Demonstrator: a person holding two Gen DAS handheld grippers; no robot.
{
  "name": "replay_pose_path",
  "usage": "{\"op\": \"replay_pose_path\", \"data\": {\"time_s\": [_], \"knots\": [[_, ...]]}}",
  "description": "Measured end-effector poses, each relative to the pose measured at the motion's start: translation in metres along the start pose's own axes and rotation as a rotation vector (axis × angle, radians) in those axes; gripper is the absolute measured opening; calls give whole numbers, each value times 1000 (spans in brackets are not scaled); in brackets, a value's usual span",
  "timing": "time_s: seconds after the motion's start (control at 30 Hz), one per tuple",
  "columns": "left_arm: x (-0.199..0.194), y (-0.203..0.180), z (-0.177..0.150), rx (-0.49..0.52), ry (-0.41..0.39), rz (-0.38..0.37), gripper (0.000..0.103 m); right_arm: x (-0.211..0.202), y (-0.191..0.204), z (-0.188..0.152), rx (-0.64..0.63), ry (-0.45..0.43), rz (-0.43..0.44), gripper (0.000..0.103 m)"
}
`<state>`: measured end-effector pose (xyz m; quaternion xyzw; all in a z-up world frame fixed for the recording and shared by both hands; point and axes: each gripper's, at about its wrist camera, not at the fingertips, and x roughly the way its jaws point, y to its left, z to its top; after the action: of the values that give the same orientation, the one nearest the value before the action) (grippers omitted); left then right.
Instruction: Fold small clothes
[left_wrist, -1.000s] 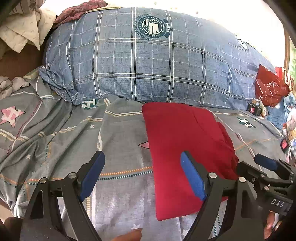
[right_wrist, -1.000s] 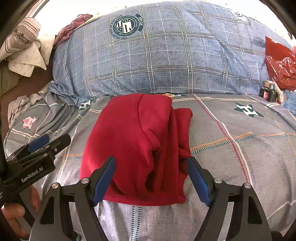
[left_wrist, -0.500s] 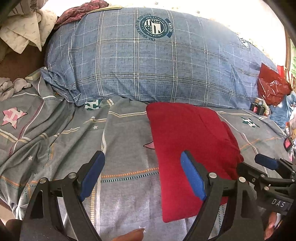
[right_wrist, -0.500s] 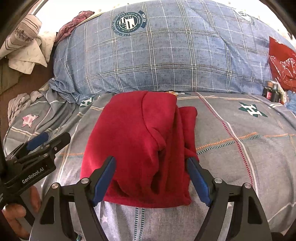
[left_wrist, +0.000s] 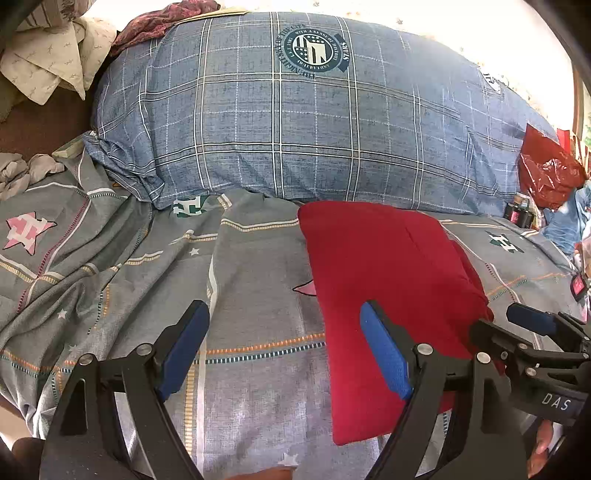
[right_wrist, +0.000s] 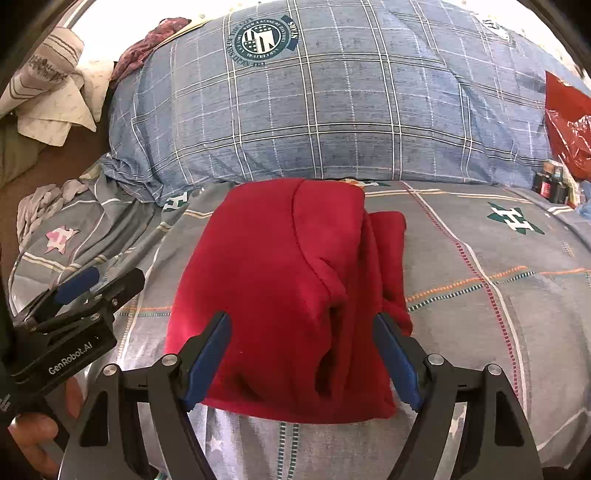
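Note:
A folded red garment (left_wrist: 384, 280) lies flat on the grey patterned bedsheet (left_wrist: 240, 280), in front of a big blue plaid pillow (left_wrist: 295, 122). In the right wrist view the red garment (right_wrist: 291, 288) fills the centre, with a narrower layer sticking out on its right side. My left gripper (left_wrist: 284, 328) is open and empty, hovering over the sheet at the garment's left edge. My right gripper (right_wrist: 301, 338) is open and empty, straddling the garment's near end just above it. Each gripper shows in the other's view, the right gripper (left_wrist: 532, 332) and the left gripper (right_wrist: 77, 291).
A red plastic bag (left_wrist: 546, 173) and small dark bottles (left_wrist: 517, 214) sit at the right of the bed. Crumpled pale cloths (left_wrist: 48, 59) and a dark red cloth (left_wrist: 159, 22) lie at the back left. Wrinkled sheet folds (left_wrist: 74, 258) lie to the left.
Both grippers have drawn back slightly toward me, so the red garment sits a little farther away in both views. Both jaws stay open; the garment has not moved.

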<state>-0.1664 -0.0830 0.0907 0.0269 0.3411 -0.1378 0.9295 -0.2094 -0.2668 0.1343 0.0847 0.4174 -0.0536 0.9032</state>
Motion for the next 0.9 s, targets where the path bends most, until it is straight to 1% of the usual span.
{"op": "replay_pose_path", "data": {"time_s": [0.33,0.9], "knots": [[1,1,-1,-3,4,5,84,5,-5,0,1,13,9,80],[3,0,-2,0,11,8,84,11,1,-1,-6,28,10,80]]}}
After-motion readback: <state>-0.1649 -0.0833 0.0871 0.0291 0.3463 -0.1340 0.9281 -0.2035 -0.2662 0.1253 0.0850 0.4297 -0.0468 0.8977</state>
